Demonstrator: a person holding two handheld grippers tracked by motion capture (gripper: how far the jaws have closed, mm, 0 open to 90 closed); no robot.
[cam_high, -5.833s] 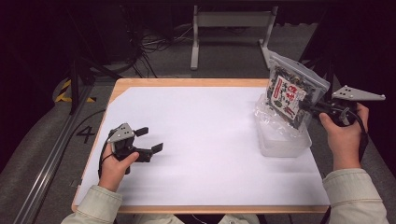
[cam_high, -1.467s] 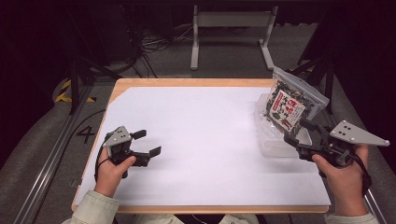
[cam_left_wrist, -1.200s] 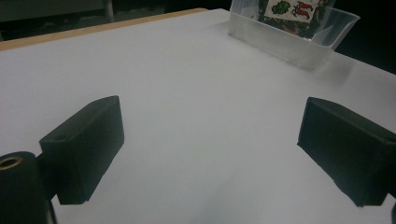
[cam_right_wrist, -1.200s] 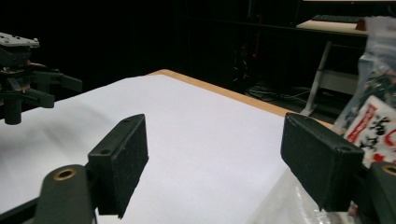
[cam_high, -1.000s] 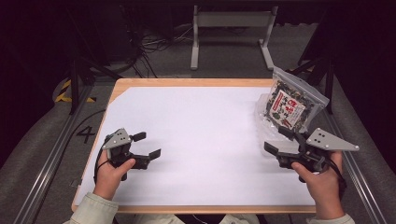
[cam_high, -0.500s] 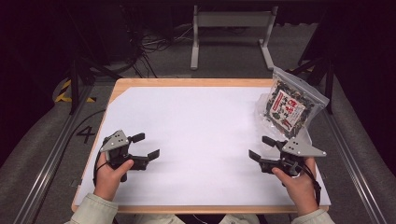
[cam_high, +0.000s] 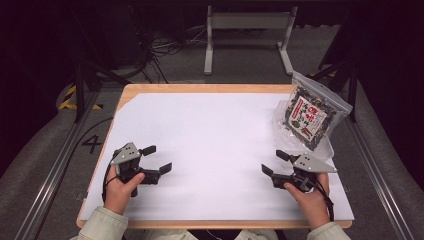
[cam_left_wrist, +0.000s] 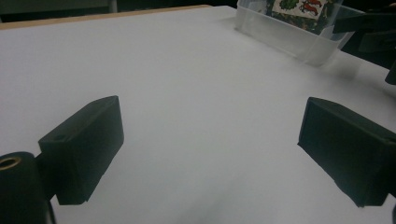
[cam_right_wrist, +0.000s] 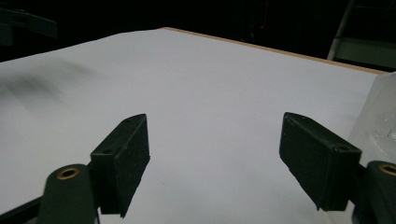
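I see the snack bag (cam_high: 311, 116) standing tilted in the clear plastic tub (cam_high: 327, 148) at the far right of the white surface (cam_high: 215, 135). My right hand-held gripper (cam_high: 274, 162) sits just short of the tub on its near side, jaws spread wide, holding nothing. My left hand-held gripper (cam_high: 157, 159) rests well apart at the near left, jaws likewise spread over bare surface

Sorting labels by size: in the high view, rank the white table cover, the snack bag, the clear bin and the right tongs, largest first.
1. White table cover.
2. Snack bag.
3. Clear bin, mostly hidden by the bag, so its rank is unsure.
4. Right tongs, open, nearer the camera.
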